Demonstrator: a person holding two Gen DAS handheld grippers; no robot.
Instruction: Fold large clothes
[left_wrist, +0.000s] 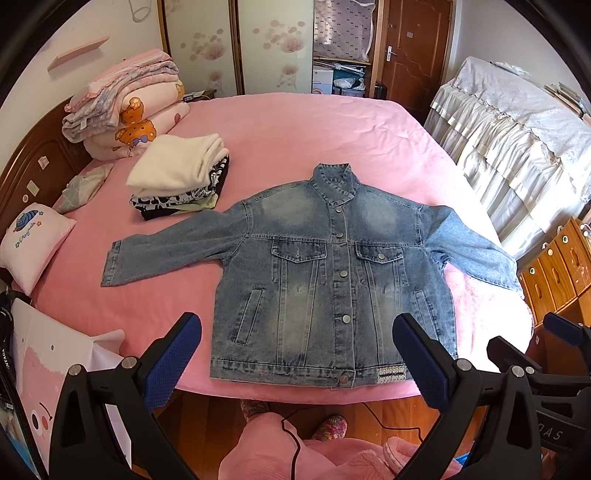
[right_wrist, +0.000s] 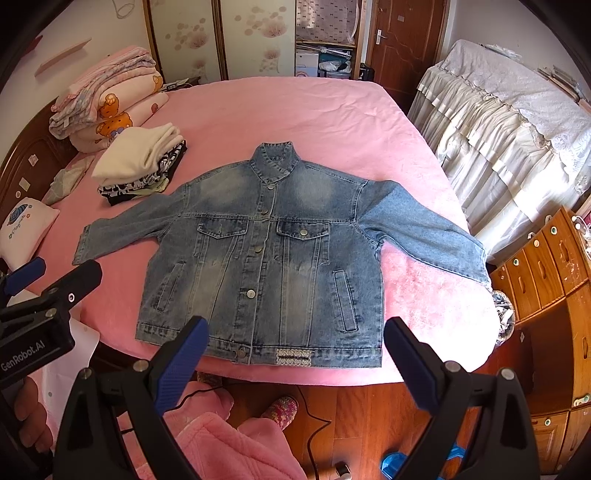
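A blue denim jacket (left_wrist: 325, 280) (right_wrist: 266, 258) lies flat and buttoned on the pink bed (left_wrist: 295, 125) (right_wrist: 295, 110), front up, collar away from me, both sleeves spread sideways. Its hem sits at the bed's near edge. My left gripper (left_wrist: 297, 360) hovers open just in front of the hem, nothing between its blue pads. In its own view my right gripper (right_wrist: 295, 363) is open too, in front of the hem's right half. The right gripper also shows at the right edge of the left wrist view, and the left one at the left edge of the right wrist view.
A stack of folded clothes (left_wrist: 181, 177) (right_wrist: 142, 166) lies left of the jacket, folded quilts (left_wrist: 125, 107) behind it, a small pillow (left_wrist: 31, 243) near the wooden headboard. A covered cabinet (left_wrist: 517, 147) and wooden drawers (right_wrist: 546, 266) stand right. A person's pink clothing and slippers (right_wrist: 280, 410) are below.
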